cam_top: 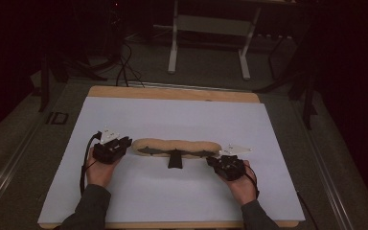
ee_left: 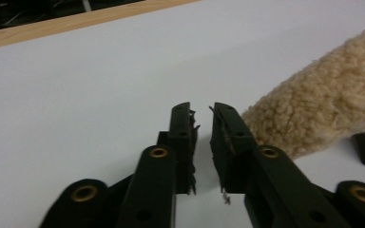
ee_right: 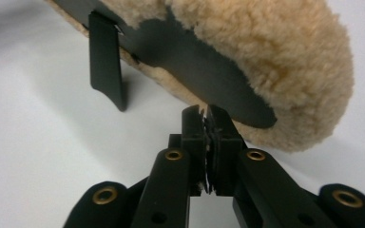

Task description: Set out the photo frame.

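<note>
The fleecy tan pad (cam_top: 177, 146) lies across the table (cam_top: 124, 115) middle, with the left gripper (ee_left: 202, 111) slightly spread beside one end and the right gripper (ee_right: 204, 114) pressed together at the other, probably so both ends lift together.

Probably lab: dark room, floor cables (cam_top: 124, 67), white-covered table (cam_top: 172, 115).

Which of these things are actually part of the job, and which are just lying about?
In the job:
fleece pad with black strap
left gripper, slightly open beside it
right gripper, shut at its end

Just there:
white sheet
white frame
floor cables
</note>
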A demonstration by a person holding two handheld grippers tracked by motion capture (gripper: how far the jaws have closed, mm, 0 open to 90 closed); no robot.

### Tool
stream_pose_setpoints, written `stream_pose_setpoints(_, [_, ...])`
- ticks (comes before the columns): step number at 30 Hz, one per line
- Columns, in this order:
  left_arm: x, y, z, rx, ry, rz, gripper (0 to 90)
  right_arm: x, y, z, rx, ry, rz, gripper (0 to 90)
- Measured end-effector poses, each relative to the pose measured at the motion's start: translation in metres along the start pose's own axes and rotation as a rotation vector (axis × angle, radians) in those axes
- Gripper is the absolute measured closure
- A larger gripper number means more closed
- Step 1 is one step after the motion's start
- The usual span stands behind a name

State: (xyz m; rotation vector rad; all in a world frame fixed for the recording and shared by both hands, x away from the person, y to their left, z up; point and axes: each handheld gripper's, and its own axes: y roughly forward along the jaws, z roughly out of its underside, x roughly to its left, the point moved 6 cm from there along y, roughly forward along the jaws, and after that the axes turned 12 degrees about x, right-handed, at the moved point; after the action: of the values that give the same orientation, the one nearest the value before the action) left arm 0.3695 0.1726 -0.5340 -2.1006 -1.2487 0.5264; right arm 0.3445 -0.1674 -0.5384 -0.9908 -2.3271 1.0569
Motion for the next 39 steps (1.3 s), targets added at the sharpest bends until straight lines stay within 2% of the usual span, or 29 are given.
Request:
stream_pose_setpoints(6, [-0.006,0.005,-0.002,0.004,0.036,-0.004,89.4,-0.003,0.0,0.0,-0.001,0.01,0.03,88.9])
stream_pose_setpoints(13, [-0.009,0.005,-0.002,-0.003,0.039,-0.001,90.0,-0.008,-0.001,-0.003,-0.02,0.048,0.045,89.4])
stream_pose_setpoints(39, [-0.015,-0.002,0.002,-0.017,0.064,0.014,90.0,-0.012,0.0,-0.003,-0.017,0.089,0.059,89.6])
